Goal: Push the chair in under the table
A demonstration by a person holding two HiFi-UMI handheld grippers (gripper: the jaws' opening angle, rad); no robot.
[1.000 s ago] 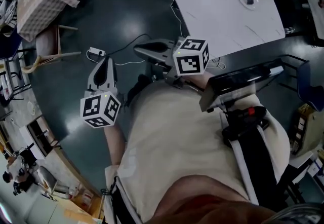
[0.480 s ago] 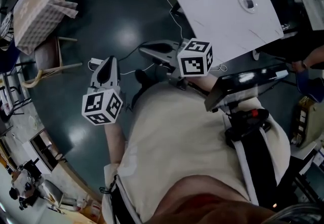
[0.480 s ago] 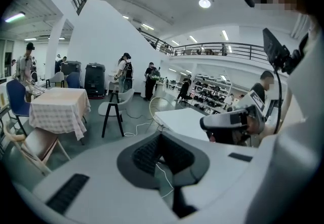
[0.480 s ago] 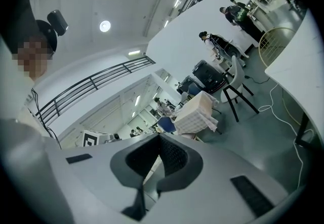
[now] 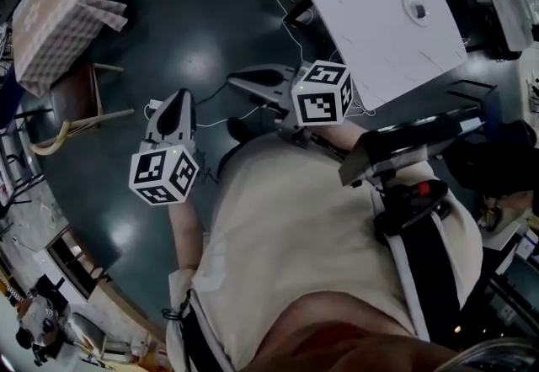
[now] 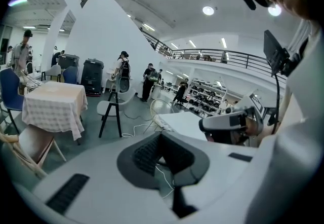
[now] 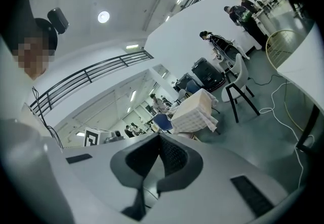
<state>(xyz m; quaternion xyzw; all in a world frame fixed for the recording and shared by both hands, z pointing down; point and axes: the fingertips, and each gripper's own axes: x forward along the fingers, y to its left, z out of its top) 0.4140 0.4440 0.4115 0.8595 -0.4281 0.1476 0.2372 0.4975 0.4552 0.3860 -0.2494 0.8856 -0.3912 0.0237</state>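
Overhead, a white marbled worktop (image 5: 370,8) fills the upper right. A checked-cloth worktop (image 5: 59,17) sits upper left, with the wooden chair (image 5: 74,93) just beside its edge. The left gripper (image 5: 175,105) and right gripper (image 5: 240,80), jaws closed on nothing, hover well apart from it.

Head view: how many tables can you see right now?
2. A white-topped table at upper right; a checked-cloth table at upper left, with a wooden chair next to it. More may lie outside the frame.
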